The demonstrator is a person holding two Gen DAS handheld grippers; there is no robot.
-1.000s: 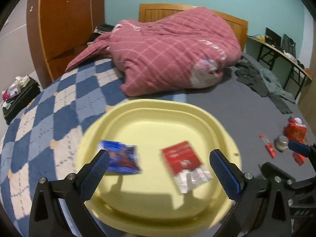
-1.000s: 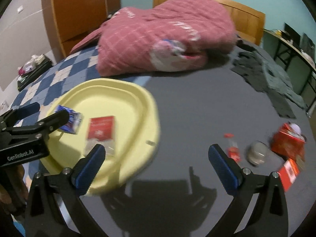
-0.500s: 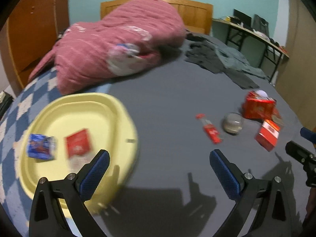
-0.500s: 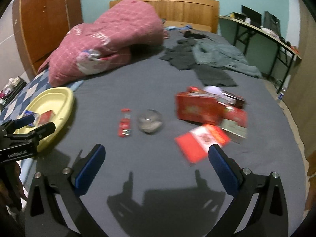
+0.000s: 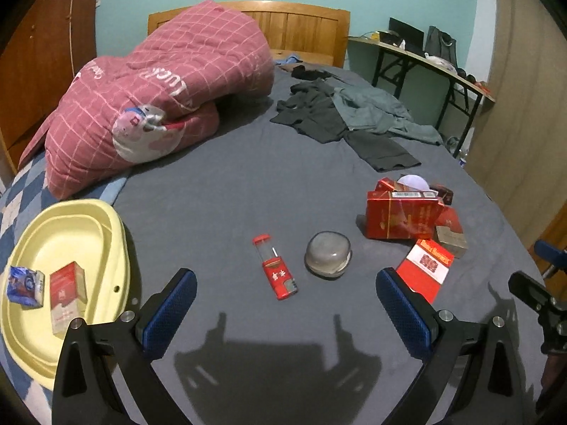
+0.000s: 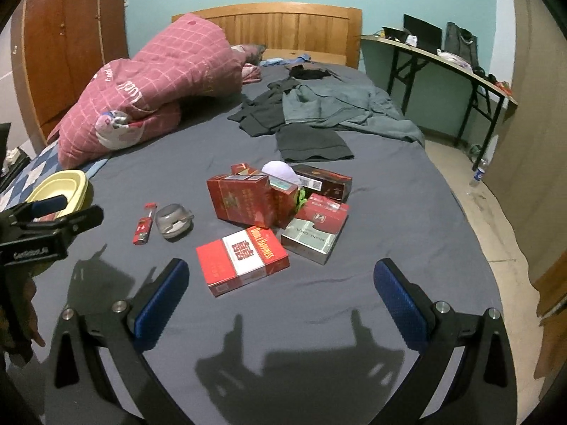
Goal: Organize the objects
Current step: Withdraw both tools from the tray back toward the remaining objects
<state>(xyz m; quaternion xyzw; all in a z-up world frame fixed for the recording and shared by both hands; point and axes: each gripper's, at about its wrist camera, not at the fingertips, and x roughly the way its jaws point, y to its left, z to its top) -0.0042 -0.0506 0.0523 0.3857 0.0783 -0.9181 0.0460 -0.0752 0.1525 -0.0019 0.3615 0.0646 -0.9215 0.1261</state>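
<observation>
Two packets, one blue, one red, already lie in the pale yellow plastic basin (image 5: 106, 226); right of it on the bed wait the red lighter (image 5: 276, 271), the clear domed lid (image 5: 328, 253) and the cluster of red cartons (image 6: 248, 205); left claw (image 5: 283, 313) and right claw (image 6: 280, 299) both gape wide, empty.

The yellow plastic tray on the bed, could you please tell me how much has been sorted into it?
Done: the yellow plastic tray holds a blue packet and a red-and-white packet. In hand: nothing; both grippers are open. Left: red lighter, grey domed lid, red cigarette packs.
</observation>
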